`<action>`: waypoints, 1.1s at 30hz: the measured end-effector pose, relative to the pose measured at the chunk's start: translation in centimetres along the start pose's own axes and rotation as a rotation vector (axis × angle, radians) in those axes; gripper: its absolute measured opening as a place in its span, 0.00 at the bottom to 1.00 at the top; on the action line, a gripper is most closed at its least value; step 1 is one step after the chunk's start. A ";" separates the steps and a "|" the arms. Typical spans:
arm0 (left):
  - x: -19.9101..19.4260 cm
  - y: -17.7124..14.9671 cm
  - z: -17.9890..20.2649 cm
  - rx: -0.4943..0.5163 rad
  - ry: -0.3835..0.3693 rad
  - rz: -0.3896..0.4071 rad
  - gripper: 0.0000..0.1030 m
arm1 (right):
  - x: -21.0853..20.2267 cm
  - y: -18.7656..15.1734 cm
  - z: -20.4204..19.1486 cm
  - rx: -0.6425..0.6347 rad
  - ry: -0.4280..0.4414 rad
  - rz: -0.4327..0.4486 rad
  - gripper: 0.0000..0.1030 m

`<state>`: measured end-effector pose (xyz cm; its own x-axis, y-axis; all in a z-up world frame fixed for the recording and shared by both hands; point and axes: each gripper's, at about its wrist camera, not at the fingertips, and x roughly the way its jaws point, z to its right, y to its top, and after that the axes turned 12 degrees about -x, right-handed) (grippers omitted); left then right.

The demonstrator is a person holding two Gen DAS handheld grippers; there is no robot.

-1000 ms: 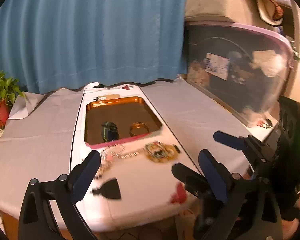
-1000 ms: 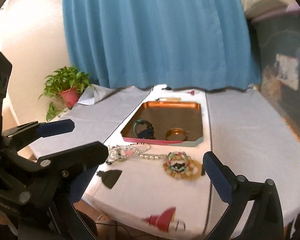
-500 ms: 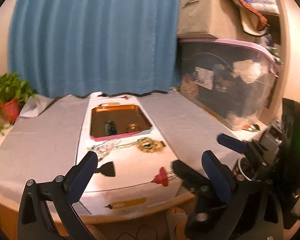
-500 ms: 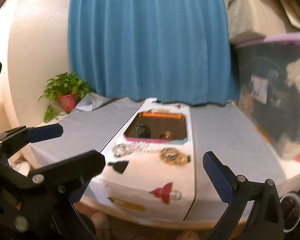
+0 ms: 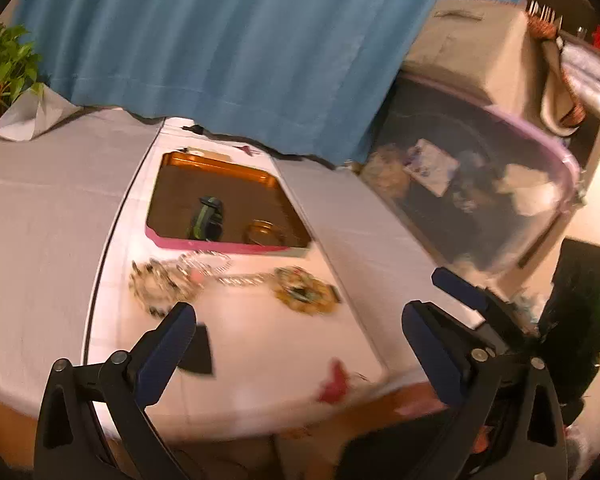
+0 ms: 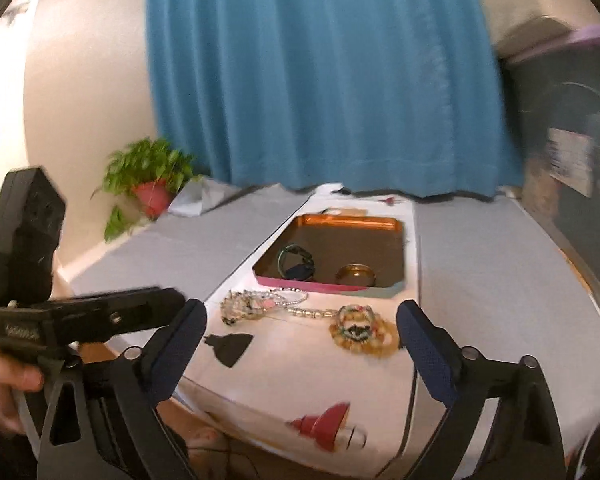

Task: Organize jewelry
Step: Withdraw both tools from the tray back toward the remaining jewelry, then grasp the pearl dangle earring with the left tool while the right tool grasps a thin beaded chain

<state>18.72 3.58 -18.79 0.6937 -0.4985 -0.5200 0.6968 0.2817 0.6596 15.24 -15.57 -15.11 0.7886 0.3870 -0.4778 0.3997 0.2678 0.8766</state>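
Jaws on both grippers stand wide with nothing between them; both have just been closing a little. Left gripper (image 5: 300,344) and right gripper (image 6: 300,340) hang over the near table edge, short of any jewelry.

Loose pieces lie on the white cloth (image 6: 300,368) just in front of the tray (image 6: 332,222): a bead-and-pearl tangle (image 6: 256,304) at 10 o'clock from the right gripper, a pearl strand (image 6: 312,313) running to a stacked bangle pile (image 6: 360,330) at 1 o'clock. Already in the tray: a dark watch-like band (image 6: 296,262) and a gold bangle (image 6: 356,274).

Risks, judged:
- strands look interlinked, so lifting one may drag the others
- a pinch on thin beads may slip
- grippers sit close together and could collide
- left view is blurred, so aim is uncertain
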 end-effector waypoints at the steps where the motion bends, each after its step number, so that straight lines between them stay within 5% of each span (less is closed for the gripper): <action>1: 1.0 0.2 -0.3 0.018 0.028 0.010 0.81 | 1.2 -0.1 0.4 -0.015 0.012 -0.006 0.81; 4: 5.5 0.4 -0.7 0.112 0.100 -0.054 0.41 | 4.7 -1.2 1.9 -0.027 0.061 -0.008 0.67; 5: 6.5 0.4 -0.8 0.130 0.103 -0.076 0.39 | 5.9 -2.0 2.5 -0.024 0.045 -0.019 0.62; 10: 11.4 -0.3 -0.5 0.235 0.145 -0.148 0.39 | 10.8 -4.5 5.3 0.093 0.078 -0.166 0.29; 20: 15.1 0.1 0.1 0.379 0.211 -0.166 0.41 | 15.0 -4.5 5.6 -0.001 0.159 -0.236 0.26; 24: 17.2 0.6 -0.9 0.381 0.219 -0.256 0.41 | 16.6 -4.5 5.4 -0.008 0.196 -0.292 0.17; 27: 16.6 0.6 -0.6 0.370 0.221 -0.253 0.31 | 16.9 -4.6 5.0 -0.012 0.195 -0.304 0.16; 29: 16.1 0.3 -0.3 0.365 0.218 -0.246 0.11 | 16.8 -4.6 4.8 -0.018 0.181 -0.301 0.13; 33: 15.7 0.6 -0.7 0.260 0.159 -0.266 0.09 | 16.2 -4.3 4.9 -0.001 0.181 -0.267 0.06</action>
<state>30.17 -3.51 -27.00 0.5289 -0.3871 -0.7552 0.8007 -0.0672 0.5952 28.55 -14.75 -26.33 0.5596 0.4539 -0.6934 0.5808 0.3821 0.7188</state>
